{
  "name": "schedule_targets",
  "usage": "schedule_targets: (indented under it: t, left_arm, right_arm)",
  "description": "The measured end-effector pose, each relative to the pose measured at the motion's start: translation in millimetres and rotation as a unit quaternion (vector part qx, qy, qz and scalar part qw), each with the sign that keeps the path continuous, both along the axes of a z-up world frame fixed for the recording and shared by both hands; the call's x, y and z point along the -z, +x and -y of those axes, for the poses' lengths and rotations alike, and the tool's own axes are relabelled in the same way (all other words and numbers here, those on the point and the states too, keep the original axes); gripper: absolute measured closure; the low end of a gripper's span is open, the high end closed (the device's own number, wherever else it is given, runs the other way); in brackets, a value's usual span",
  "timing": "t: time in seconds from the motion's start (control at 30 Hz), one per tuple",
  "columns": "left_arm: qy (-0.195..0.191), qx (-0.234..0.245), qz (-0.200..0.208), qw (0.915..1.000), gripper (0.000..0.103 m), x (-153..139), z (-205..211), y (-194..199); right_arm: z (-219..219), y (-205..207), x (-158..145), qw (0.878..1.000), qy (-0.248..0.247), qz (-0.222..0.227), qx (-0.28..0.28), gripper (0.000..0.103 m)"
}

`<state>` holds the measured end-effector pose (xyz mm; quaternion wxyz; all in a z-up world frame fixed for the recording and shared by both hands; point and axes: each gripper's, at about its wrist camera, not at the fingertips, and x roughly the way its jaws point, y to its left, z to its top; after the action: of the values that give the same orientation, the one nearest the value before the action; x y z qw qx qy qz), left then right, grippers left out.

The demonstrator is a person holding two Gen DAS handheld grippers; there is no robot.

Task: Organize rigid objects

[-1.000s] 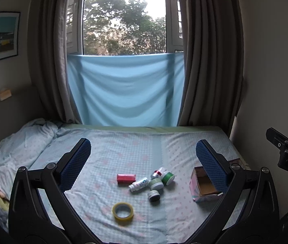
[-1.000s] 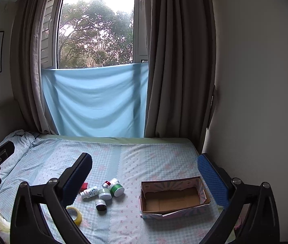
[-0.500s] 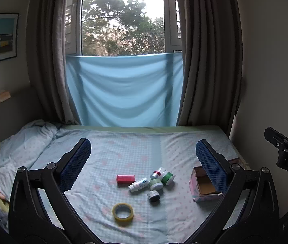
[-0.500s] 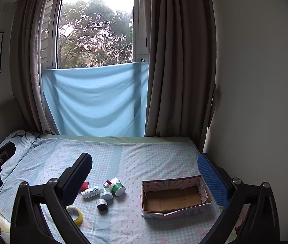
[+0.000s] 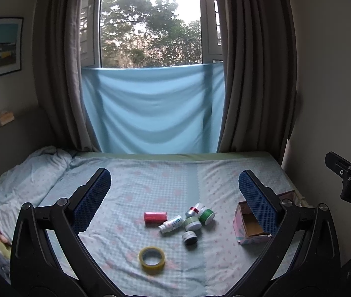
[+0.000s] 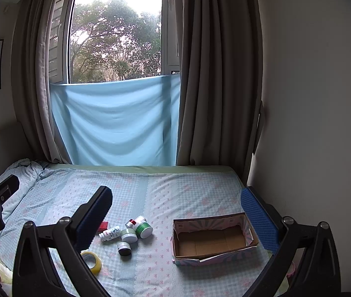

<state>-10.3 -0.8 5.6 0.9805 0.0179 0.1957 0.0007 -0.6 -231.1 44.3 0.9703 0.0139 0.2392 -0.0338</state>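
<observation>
While both grippers gape, box (image 6: 247, 232) sits (empty).

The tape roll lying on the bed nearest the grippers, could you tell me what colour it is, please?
Yellow; the tape roll shows best in the left wrist view.

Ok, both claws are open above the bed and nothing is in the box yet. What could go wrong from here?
1. The small jars and the white bottle lie touching in a cluster, so closing on one may knock or roll its neighbours.
2. The cardboard box sits near the bed's right edge on soft bedding; a push might tip it.
3. The tape roll lies flat, so a claw may slip off it.
</observation>
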Motion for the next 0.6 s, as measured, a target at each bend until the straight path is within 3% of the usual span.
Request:
schedule_targets:
  t: [0.6]
  left_arm:
    - [-0.016, 0.006, -0.002, 0.9998, 0.001, 0.5, -3.9, -0.5]
  right_arm:
    - [4.4, -0.1, -0.8, 1.0, 0.002, 0.0, 0.002, 0.0]
